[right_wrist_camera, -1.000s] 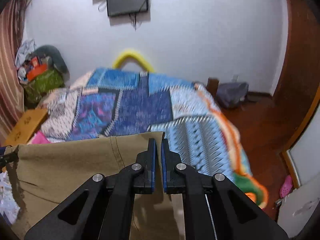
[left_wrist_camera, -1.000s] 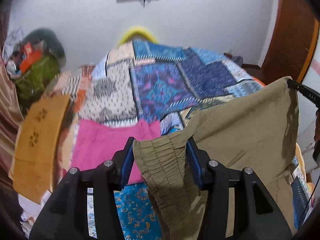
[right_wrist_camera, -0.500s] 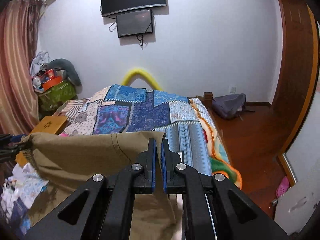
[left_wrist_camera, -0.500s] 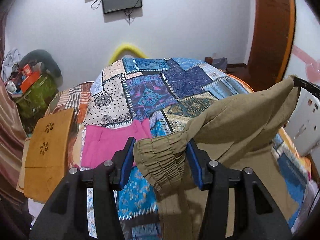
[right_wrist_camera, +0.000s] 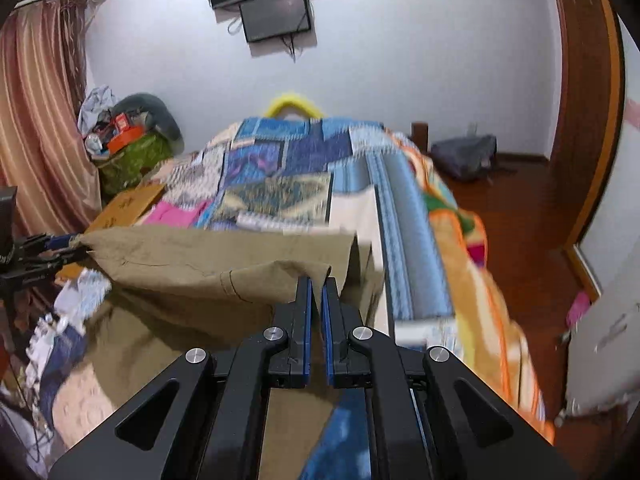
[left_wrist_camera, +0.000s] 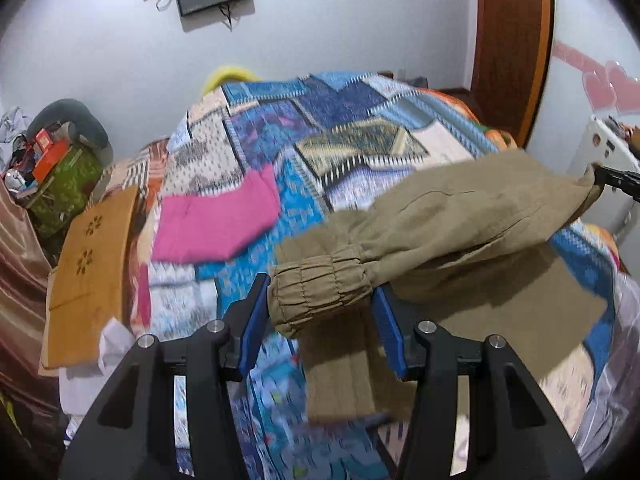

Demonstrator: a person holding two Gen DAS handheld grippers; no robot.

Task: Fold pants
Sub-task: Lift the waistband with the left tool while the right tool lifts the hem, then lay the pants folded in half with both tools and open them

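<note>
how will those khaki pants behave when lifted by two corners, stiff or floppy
Likely floppy: the khaki pants sag between the left gripper and right gripper. Probably light, since small pinches hold them. The gathered cuff likely bunches rather than slips.

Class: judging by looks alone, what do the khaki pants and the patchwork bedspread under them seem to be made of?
Khaki pants: probably a matte woven cotton; soft creases, visible seams, a gathered elastic band bunched between the left gripper fingers.
Patchwork bedspread: looks like printed cotton cloth, dull finish; motion blur hides the weave.
</note>
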